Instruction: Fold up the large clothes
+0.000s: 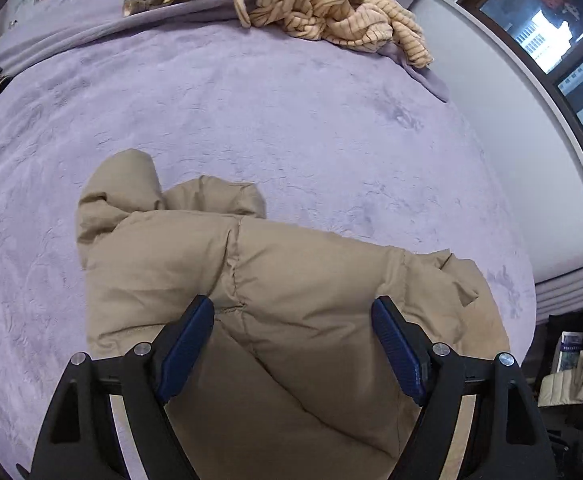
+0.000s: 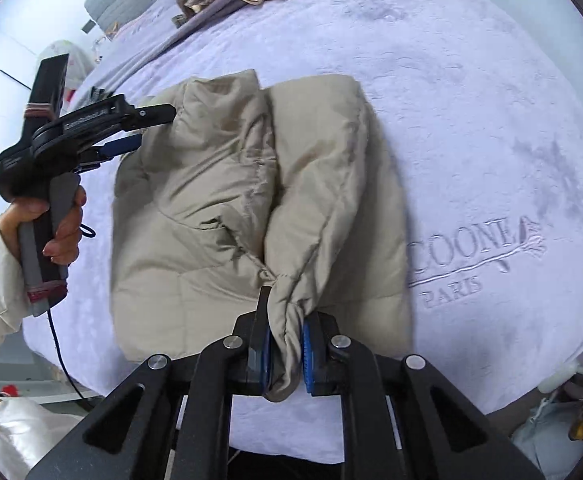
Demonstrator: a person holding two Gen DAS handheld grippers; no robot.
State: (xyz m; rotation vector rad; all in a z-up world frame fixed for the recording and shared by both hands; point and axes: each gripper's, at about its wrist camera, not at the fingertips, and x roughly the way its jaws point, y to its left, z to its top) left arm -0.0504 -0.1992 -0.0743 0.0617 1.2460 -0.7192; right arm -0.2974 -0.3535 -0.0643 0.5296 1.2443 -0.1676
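A tan padded jacket (image 2: 227,208) lies partly folded on a lilac bedspread (image 2: 471,120); it also fills the lower middle of the left wrist view (image 1: 291,292). My right gripper (image 2: 285,334) is shut on a bunched edge of the jacket at its near side. My left gripper (image 1: 293,320) is open, its blue pads (image 1: 187,344) spread wide just above the jacket. In the right wrist view the left gripper (image 2: 139,130) sits at the jacket's far left edge, held by a hand.
A heap of striped cream and brown clothes (image 1: 323,4) lies at the bed's far end. A window (image 1: 563,40) and wall stand to the right. Bags and clothes (image 1: 575,368) sit off the bed's right side. White fabric (image 2: 15,432) lies by the bed's near left corner.
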